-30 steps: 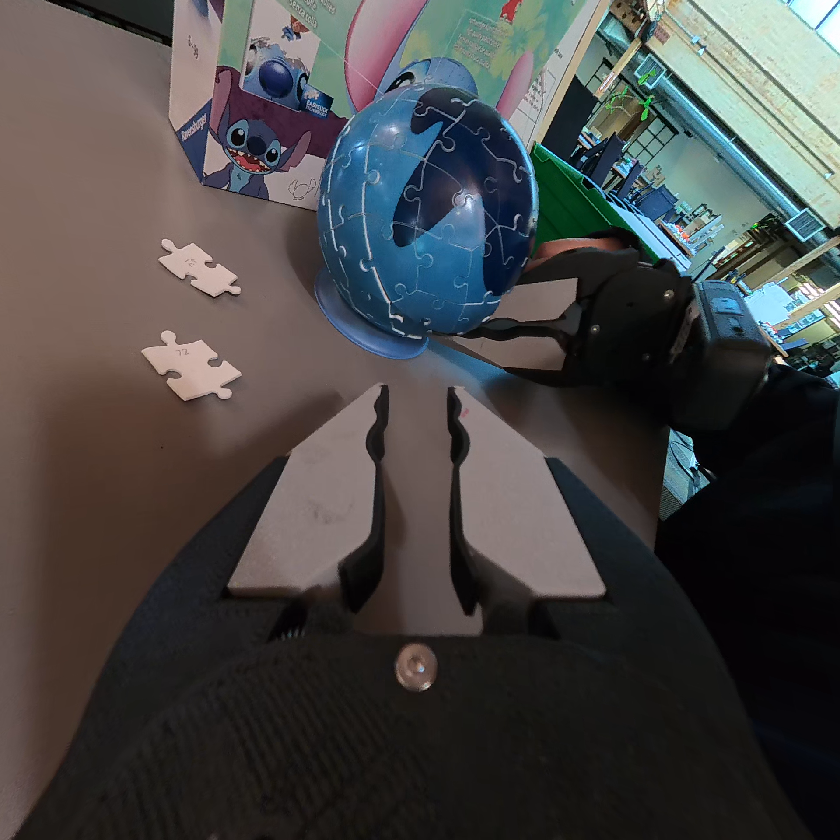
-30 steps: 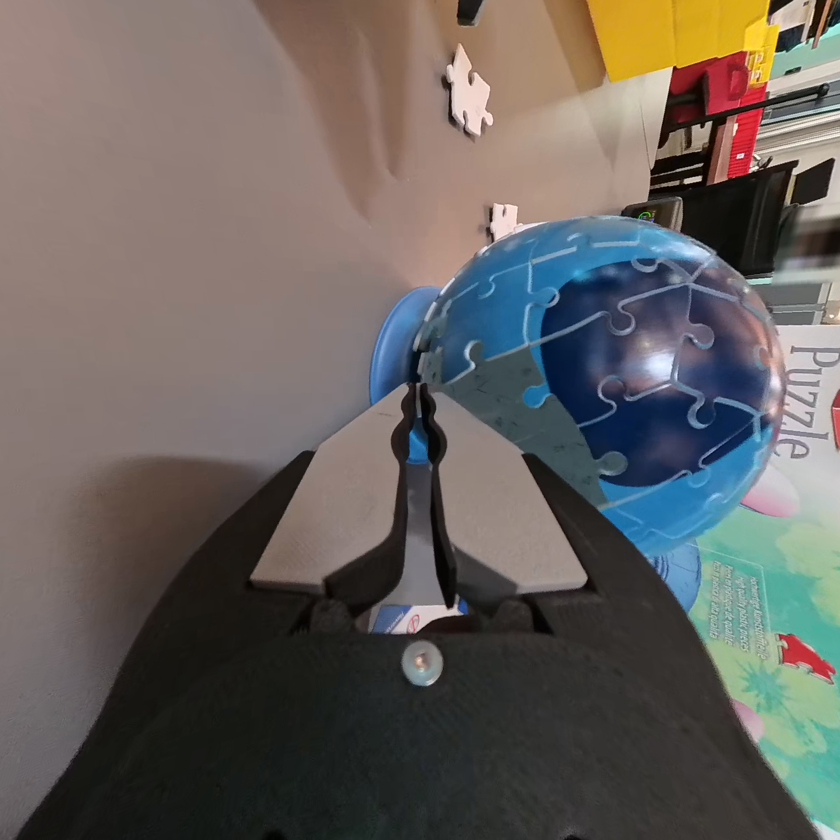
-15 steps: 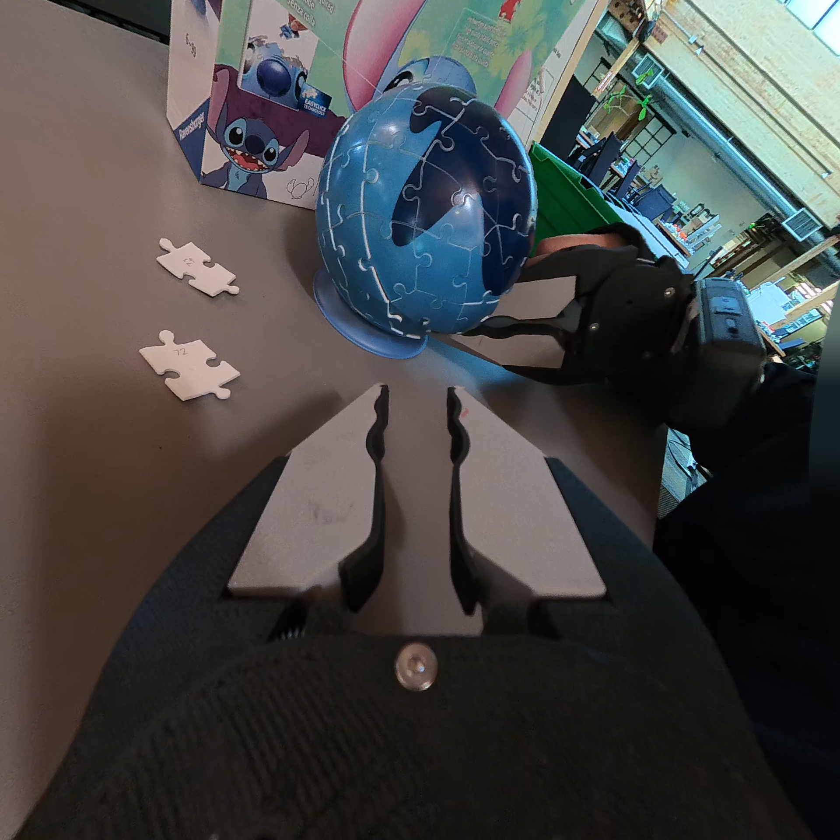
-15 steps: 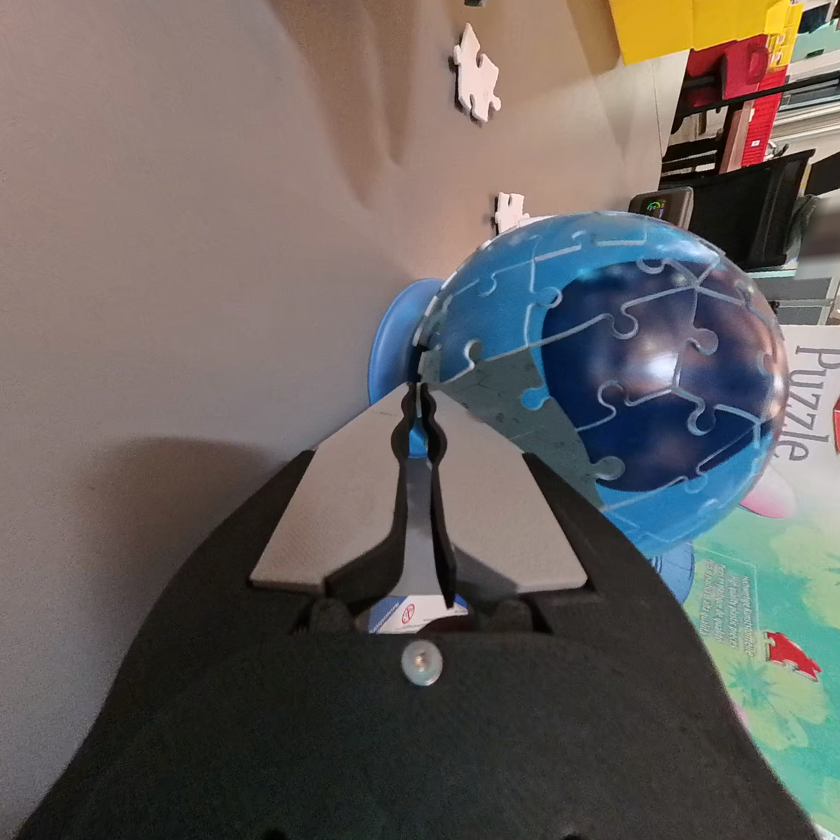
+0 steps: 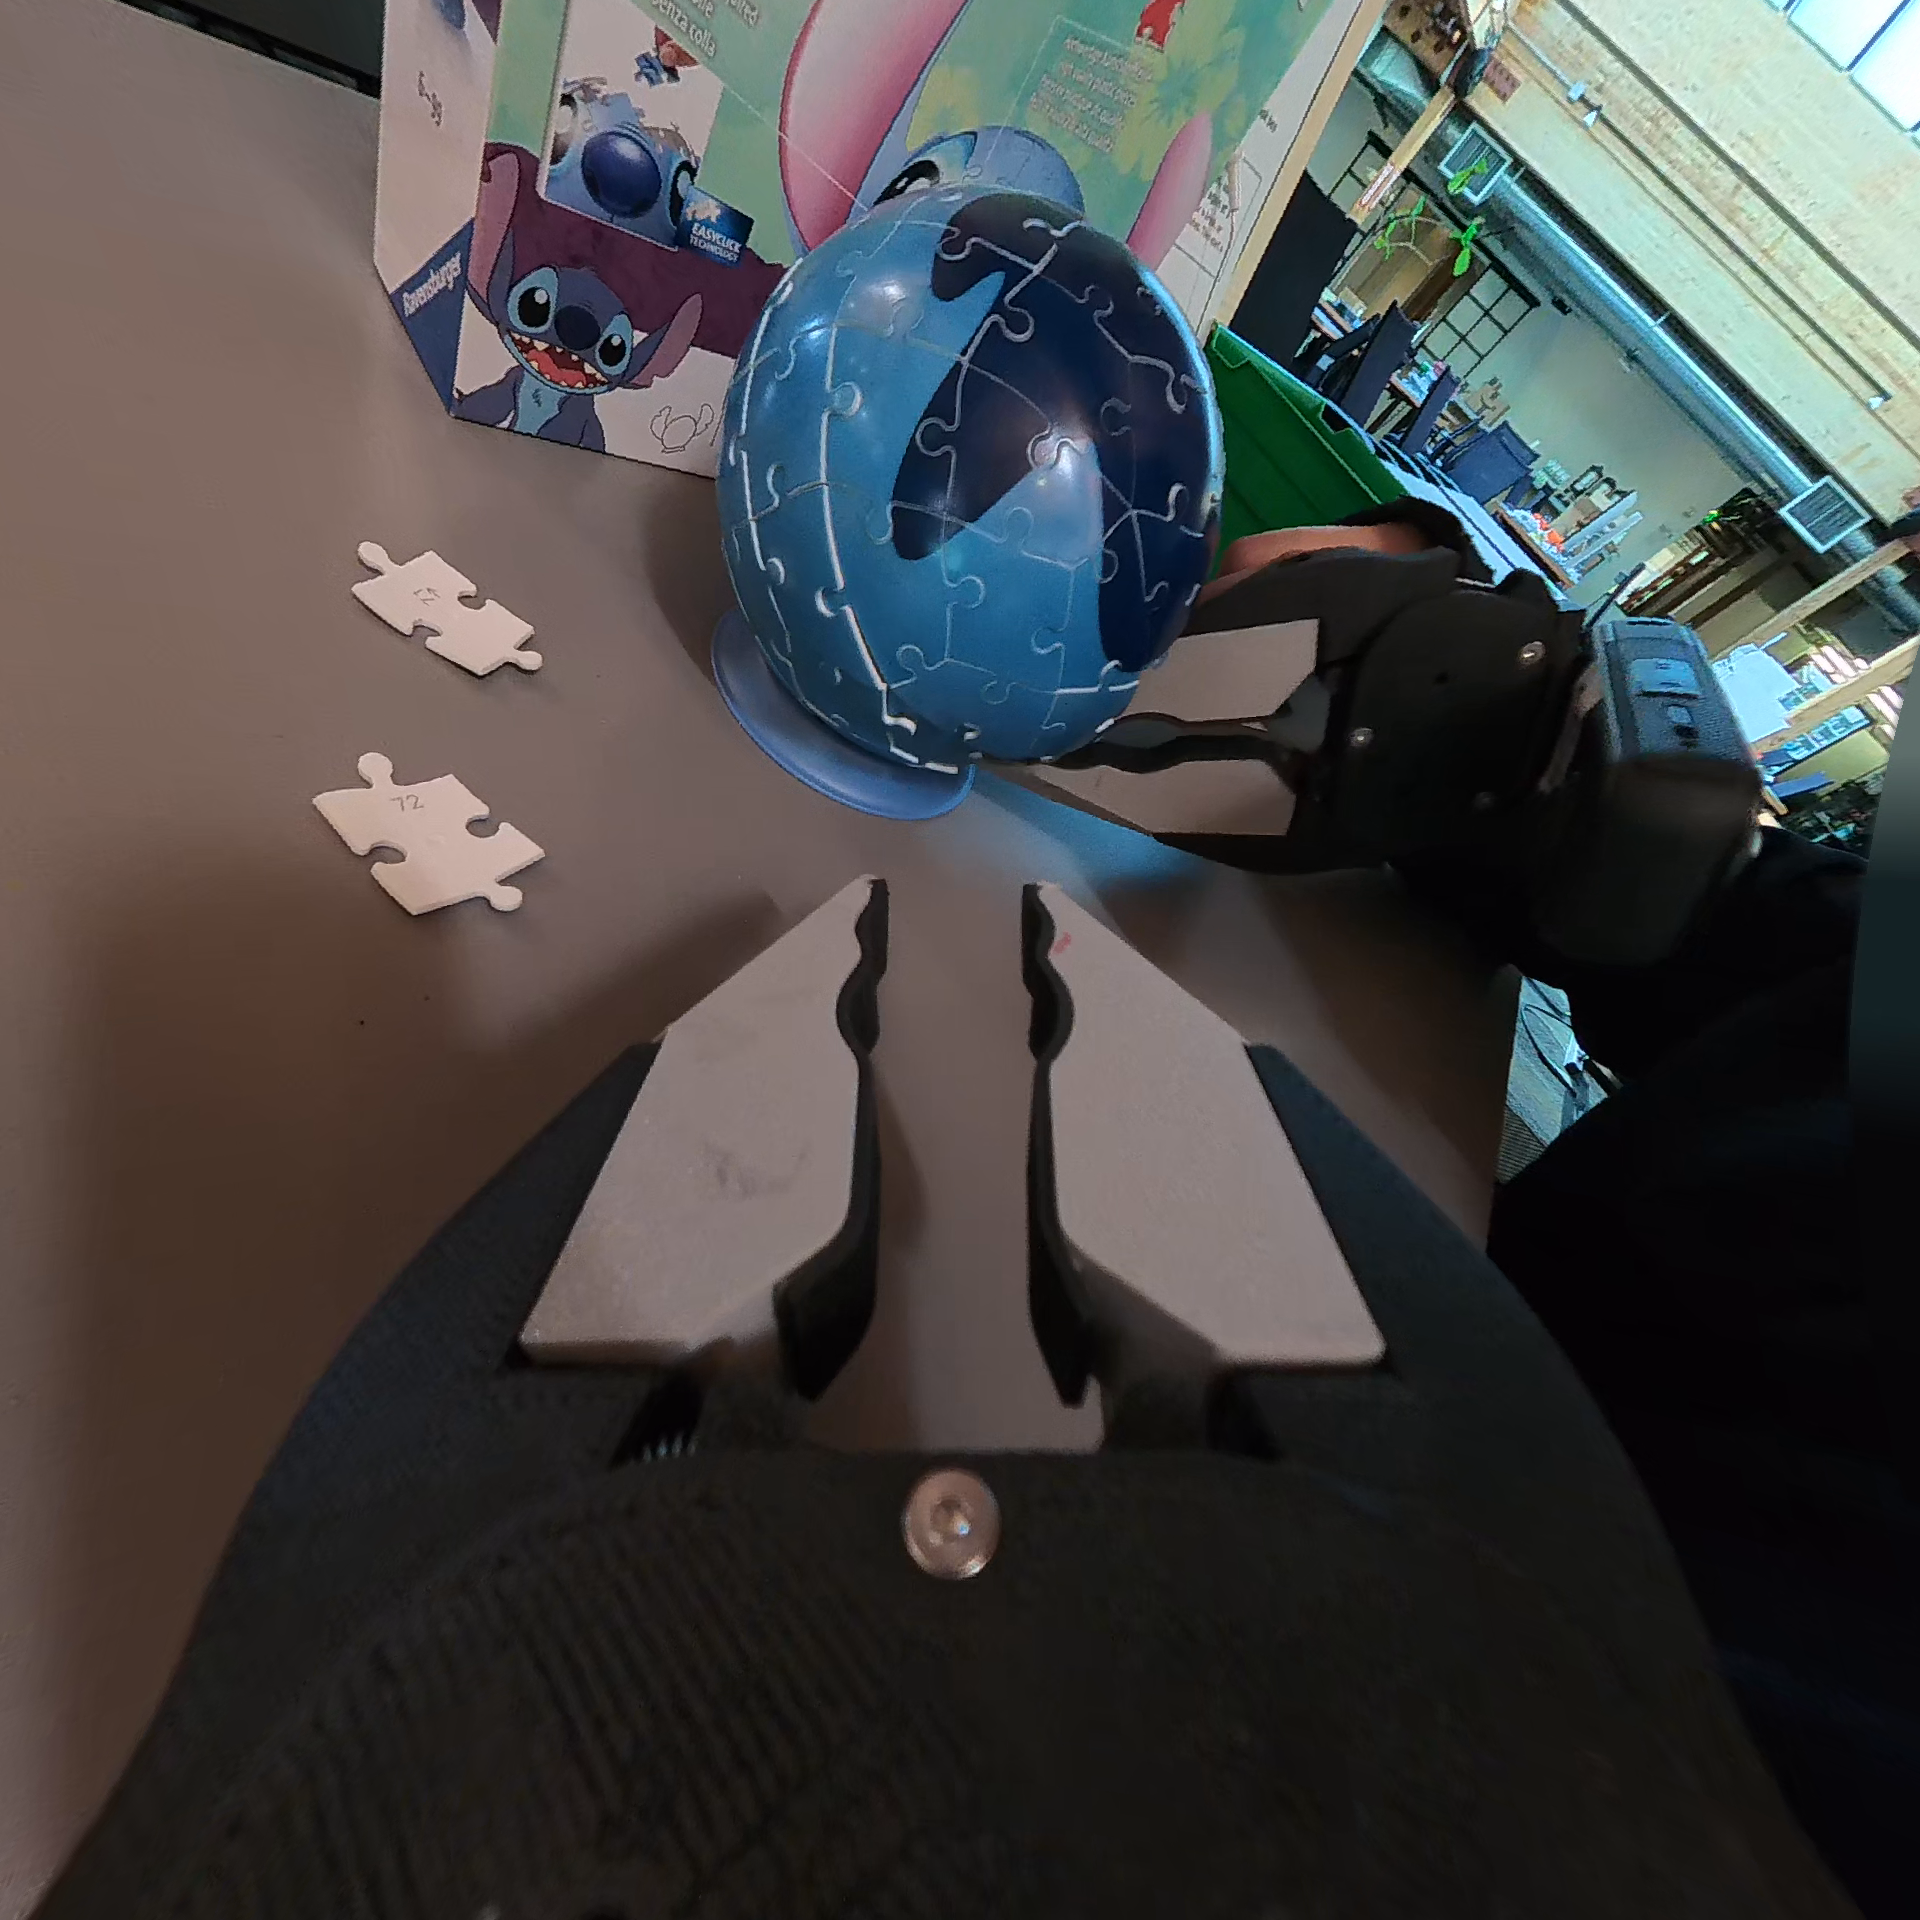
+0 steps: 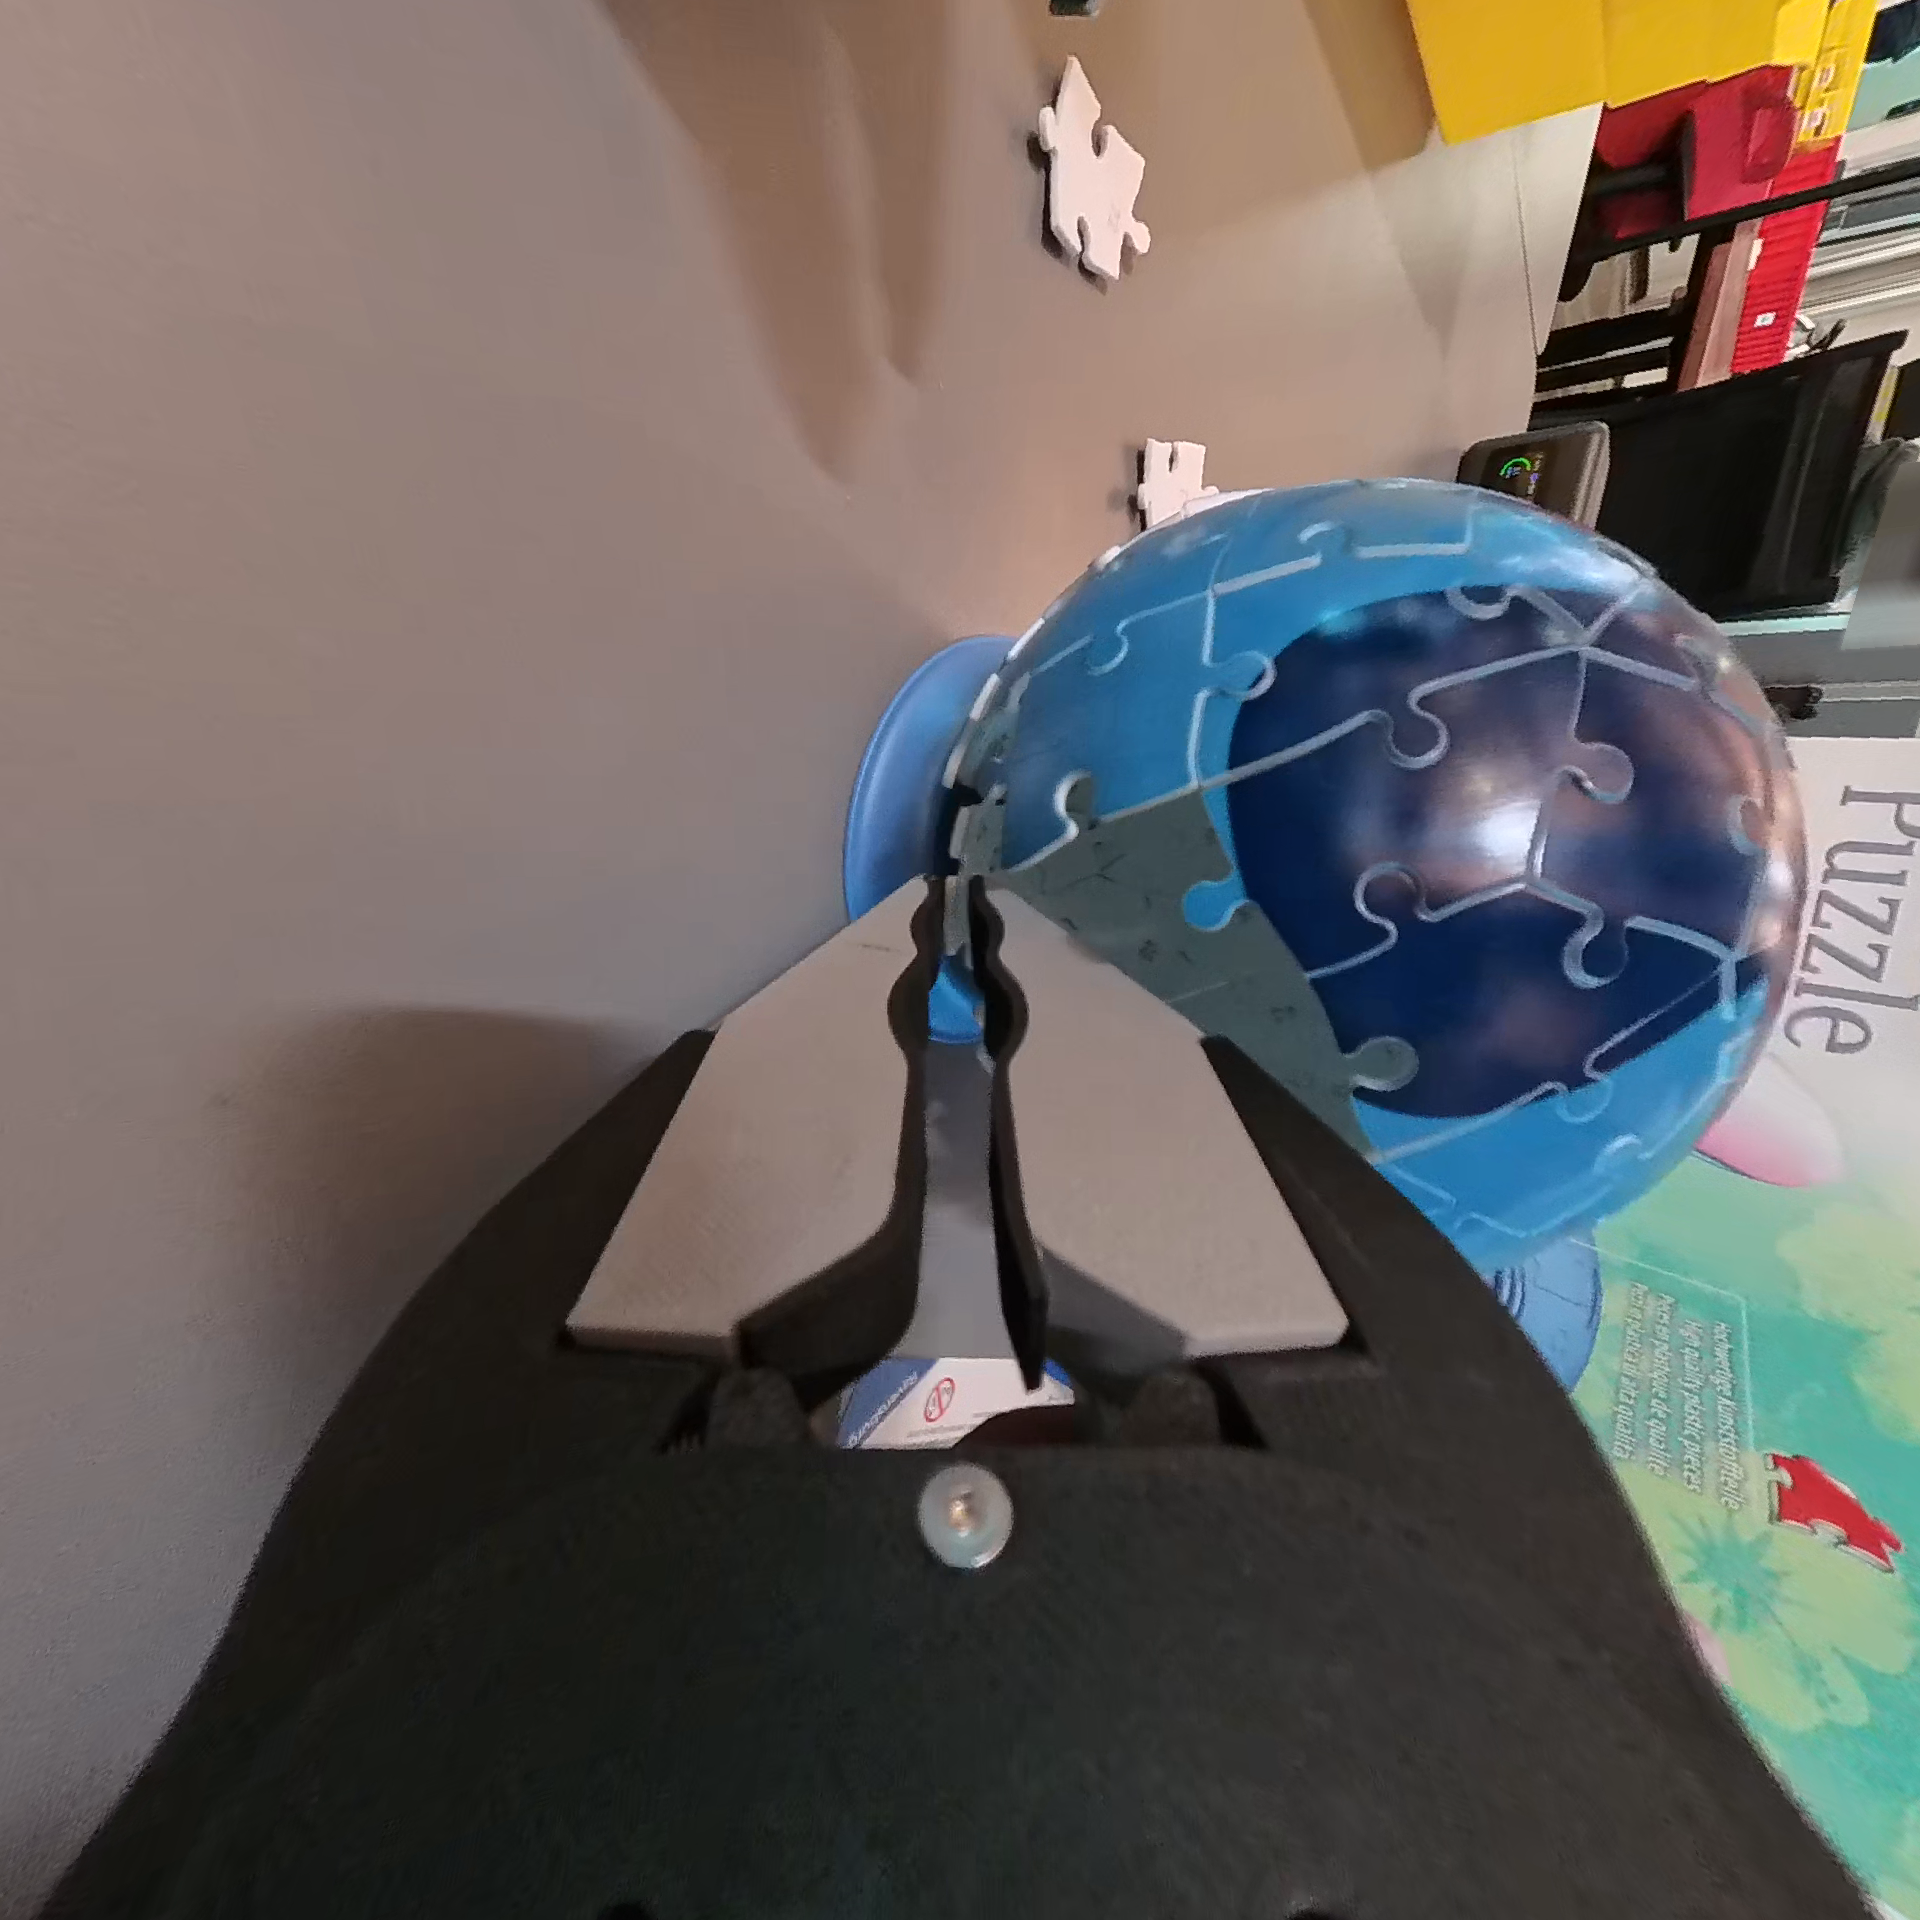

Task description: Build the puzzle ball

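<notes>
The blue puzzle ball (image 5: pixel 966 499) stands tilted on its blue round stand (image 5: pixel 831 758) on the grey table. In the right wrist view the ball (image 6: pixel 1455 831) has a grey gap (image 6: pixel 1132 914) in its lower shell. My right gripper (image 6: pixel 956 914) is shut on a thin puzzle piece, held edge-on at the rim of that gap. It also shows in the left wrist view (image 5: pixel 1153 727), against the ball's lower right. My left gripper (image 5: pixel 951 904) is open and empty, a short way in front of the stand. Two white pieces (image 5: pixel 447 613) (image 5: pixel 426 831) lie left of the ball.
The puzzle's picture box (image 5: pixel 582 260) stands just behind the ball and fills the right of the right wrist view (image 6: pixel 1766 1455). A green bin (image 5: pixel 1288 447) is behind the ball on the right. The table edge (image 5: pixel 1496 1091) runs close on the right. The gap from one gripper's tips to the other's is roughly 10 centimetres.
Almost nothing. The right gripper stays shut at the ball's gap with a slight shift of view. The left gripper has not moved.
</notes>
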`<state>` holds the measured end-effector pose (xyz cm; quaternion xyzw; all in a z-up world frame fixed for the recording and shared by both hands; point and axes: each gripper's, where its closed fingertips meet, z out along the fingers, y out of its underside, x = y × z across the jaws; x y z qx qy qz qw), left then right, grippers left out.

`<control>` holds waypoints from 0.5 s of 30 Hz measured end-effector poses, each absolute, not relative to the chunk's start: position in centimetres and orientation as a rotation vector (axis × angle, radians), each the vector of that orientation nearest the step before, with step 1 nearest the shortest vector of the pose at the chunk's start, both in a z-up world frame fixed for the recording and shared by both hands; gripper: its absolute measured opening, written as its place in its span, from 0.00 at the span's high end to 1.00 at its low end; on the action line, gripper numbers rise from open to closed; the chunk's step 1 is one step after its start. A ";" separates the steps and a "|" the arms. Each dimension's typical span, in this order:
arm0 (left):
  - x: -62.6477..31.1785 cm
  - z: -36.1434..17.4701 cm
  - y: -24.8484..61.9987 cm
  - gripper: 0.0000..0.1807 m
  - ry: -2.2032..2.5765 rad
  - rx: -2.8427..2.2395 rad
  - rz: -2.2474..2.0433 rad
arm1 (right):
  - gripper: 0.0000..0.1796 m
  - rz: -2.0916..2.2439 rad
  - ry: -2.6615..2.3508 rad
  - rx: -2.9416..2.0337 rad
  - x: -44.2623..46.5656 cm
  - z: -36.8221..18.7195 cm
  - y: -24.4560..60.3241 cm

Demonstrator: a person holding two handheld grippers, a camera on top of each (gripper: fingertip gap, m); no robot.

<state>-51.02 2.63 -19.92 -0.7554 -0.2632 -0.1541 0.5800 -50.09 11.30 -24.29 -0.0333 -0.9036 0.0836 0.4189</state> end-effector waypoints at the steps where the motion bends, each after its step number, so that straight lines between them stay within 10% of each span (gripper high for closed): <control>1: -51.0 -19.9 2.7 0.87 -0.615 -1.766 -0.361 | 0.99 0.215 -2.269 -0.083 -50.0 -24.3 11.3; 15: -50.8 -19.8 2.6 0.87 -0.613 -1.756 -0.383 | 0.81 0.365 -2.281 -0.198 -48.5 -23.6 10.9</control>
